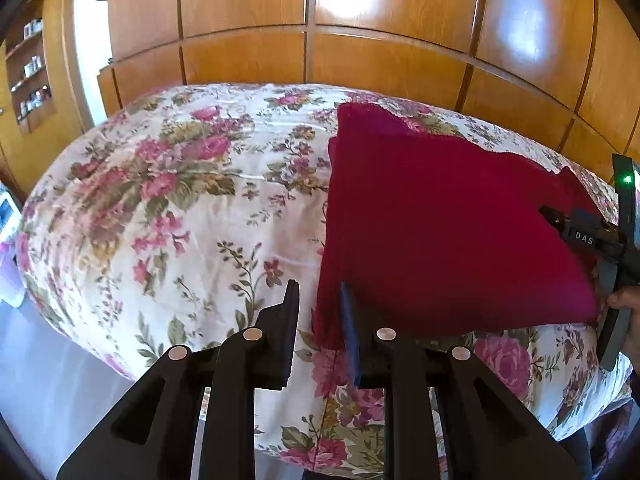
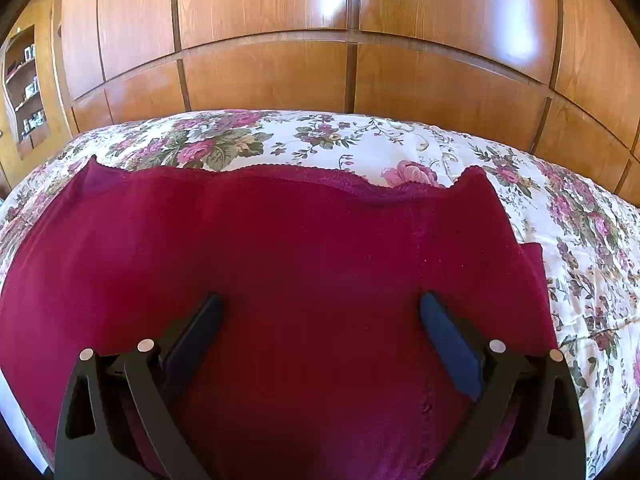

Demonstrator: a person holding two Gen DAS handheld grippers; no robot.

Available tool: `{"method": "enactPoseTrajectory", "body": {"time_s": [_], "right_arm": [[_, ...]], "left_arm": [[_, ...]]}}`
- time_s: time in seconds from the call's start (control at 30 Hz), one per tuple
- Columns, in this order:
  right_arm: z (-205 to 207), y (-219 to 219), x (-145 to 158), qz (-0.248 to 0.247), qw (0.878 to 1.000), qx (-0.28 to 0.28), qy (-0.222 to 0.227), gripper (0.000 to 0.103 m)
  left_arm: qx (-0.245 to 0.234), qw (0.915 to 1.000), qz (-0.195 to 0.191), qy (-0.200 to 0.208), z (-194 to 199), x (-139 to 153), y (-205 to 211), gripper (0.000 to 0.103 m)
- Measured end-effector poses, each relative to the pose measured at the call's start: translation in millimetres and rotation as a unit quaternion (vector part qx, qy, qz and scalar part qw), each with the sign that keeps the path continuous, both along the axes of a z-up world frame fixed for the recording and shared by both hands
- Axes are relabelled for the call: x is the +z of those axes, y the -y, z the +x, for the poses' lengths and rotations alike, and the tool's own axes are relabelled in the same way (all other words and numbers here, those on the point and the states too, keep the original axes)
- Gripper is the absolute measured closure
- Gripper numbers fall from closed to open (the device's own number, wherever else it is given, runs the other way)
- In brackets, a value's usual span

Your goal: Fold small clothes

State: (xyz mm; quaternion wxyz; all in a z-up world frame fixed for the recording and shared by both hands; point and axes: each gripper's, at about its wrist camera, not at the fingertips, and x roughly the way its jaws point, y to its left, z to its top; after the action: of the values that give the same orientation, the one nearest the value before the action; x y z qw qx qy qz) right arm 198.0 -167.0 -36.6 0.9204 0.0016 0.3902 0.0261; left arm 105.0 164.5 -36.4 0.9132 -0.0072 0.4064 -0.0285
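1. Nearest, the left tool (image 1: 318, 300) has narrowed its jaws on the near left corner of the red garment (image 1: 440, 220), which sits pinched between them.
2. The right tool (image 2: 320, 316) hovers over the cloth, jaws spread wide, holding nothing.
3. The garment lies flat on the floral bed (image 1: 180, 200), apparently folded at least once; further folds probably remain.
4. Its far hem looks scalloped.

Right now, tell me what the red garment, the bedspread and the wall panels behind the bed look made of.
Red garment: soft matte knit or jersey, likely cotton, with a scalloped lace-like trim along its far edge. Bedspread: smooth woven cloth, probably cotton, printed with roses and lightly creased. Wall panels: wood or wood-look laminate, glossy, with visible grain and bright window glare.
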Motion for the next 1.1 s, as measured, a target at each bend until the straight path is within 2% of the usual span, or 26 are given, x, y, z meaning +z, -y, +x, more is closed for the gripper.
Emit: {"method": "enactPoseTrajectory", "body": {"time_s": [0.2,0.23,0.27,0.3,0.43,0.6,0.77,0.9,1.03,1.07,1.1], "right_arm": [[-0.2,0.3,0.1,-0.001,1.000,-0.001,0.001,0.004],[-0.1,0.2,0.0,-0.001,1.000,-0.001,0.001,0.004],[-0.1,0.3,0.0,-0.001,1.000,-0.001,0.001,0.004],[0.0,0.4,0.0,0.000,1.000,-0.001,0.001,0.004],[0.1,0.5,-0.1,0.000,1.000,-0.001,0.001,0.004],[0.2,0.5,-0.1,0.000,1.000,-0.001,0.001,0.004],[0.4,0.9,0.0,0.000,1.000,0.000,0.002,0.004],[0.9,0.4,0.3,-0.001,1.000,-0.001,0.004,0.004],[0.6,0.5,0.0,-0.001,1.000,-0.001,0.004,0.004],[1.3,0.0,0.2,-0.001,1.000,-0.001,0.004,0.004],[0.8,0.5,0.0,-0.001,1.000,-0.001,0.004,0.004]], "left_arm": [[0.011,0.9999,0.006,0.009,1.4,10.1,-7.1,0.083],[0.012,0.9999,0.008,0.010,2.2,11.1,-7.7,0.079],[0.012,0.9998,0.010,0.012,3.2,12.6,-8.5,0.062],[0.015,0.9997,0.010,0.019,3.9,15.6,-9.6,0.053],[0.006,0.9995,0.010,0.028,12.1,22.7,-9.0,0.053],[-0.011,0.9997,-0.008,0.020,35.5,22.4,-8.7,0.053],[-0.026,0.9958,-0.086,-0.017,77.4,16.2,-16.5,0.053],[-0.029,0.9859,-0.158,-0.044,111.5,10.2,-22.9,0.053],[-0.034,0.9791,-0.191,-0.061,134.4,5.3,-21.5,0.053],[-0.035,0.9776,-0.196,-0.067,140.0,2.7,-19.9,0.054],[-0.037,0.9764,-0.200,-0.073,144.0,0.7,-18.9,0.065]]}}
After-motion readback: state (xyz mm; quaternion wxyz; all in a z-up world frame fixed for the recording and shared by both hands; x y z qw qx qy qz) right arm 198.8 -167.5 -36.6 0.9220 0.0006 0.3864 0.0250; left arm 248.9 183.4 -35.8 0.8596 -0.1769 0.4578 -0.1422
